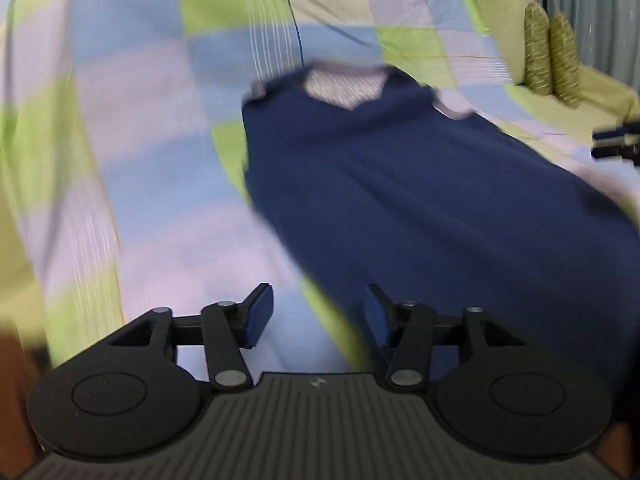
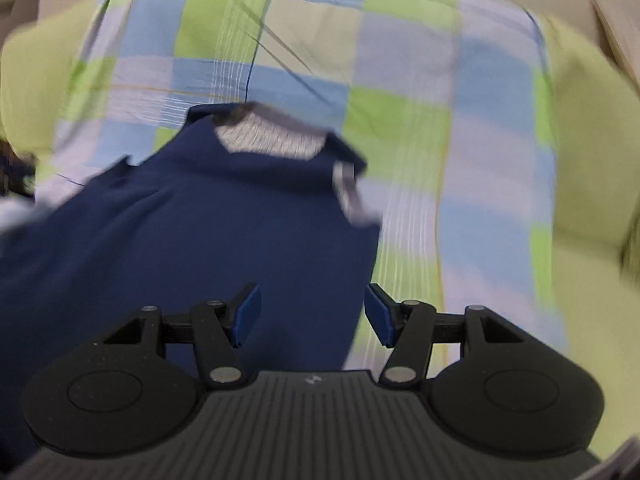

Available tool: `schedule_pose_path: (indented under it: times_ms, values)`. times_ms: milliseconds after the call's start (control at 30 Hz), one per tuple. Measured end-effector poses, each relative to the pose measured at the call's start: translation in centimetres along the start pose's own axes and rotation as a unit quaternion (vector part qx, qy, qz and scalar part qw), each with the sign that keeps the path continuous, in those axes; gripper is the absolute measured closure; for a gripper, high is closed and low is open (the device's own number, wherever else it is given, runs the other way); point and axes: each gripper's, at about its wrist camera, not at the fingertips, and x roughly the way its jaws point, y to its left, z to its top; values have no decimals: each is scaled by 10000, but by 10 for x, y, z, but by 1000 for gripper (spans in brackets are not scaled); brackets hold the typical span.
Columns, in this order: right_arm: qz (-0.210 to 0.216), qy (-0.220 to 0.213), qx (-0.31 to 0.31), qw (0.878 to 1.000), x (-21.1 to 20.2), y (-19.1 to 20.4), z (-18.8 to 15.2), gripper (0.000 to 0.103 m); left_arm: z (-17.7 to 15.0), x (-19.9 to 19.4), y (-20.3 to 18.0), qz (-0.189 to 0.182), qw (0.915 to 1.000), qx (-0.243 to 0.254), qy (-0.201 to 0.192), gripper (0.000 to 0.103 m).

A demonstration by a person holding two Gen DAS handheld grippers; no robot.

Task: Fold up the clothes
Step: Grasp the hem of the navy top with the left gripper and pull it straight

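Both tools, left tool & right tool, are hanging spread w/ nothing pinched, above the navy top lying flat mid-frame on the checked bed cover, prob. laid out ready for folding.

Both views are smeared by motion blur, the garment is cut off by the right edge in the left view, and its trim is left indistinct.
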Motion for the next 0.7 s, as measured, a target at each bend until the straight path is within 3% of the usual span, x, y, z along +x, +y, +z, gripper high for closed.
schedule_pose_path:
  times_ms: [167, 300, 367, 400, 433, 567, 633, 700]
  values:
    - [236, 397, 1163, 9921, -56, -13, -74, 50, -53, -23, -17, -419, 9986, -258, 207, 47]
    - [198, 540, 1394, 9886, -68, -12, -106, 50, -66, -32, -28, -516, 9980, -260, 263, 48]
    - [160, 604, 1445, 9875, -70, -14, -118, 50, -71, -37, -30, -627, 9971, -285, 314, 57]
    - [152, 616, 1489, 9868, -70, -16, -122, 50, -71, -40, -30, -646, 9971, -237, 326, 73]
    - [118, 602, 1522, 9864, -71, -17, -124, 50, -72, -42, -31, -658, 9971, -184, 334, 81]
    - [173, 486, 1572, 9862, -72, -16, -124, 50, -74, -46, -28, -764, 9961, -320, 308, 78]
    - [233, 533, 1511, 9868, -67, -13, -124, 50, -75, -39, -23, -876, 9943, -535, 296, 61]
    - [248, 610, 1449, 9873, -61, -11, -124, 50, -74, -32, -21, -927, 9933, -629, 269, 61]
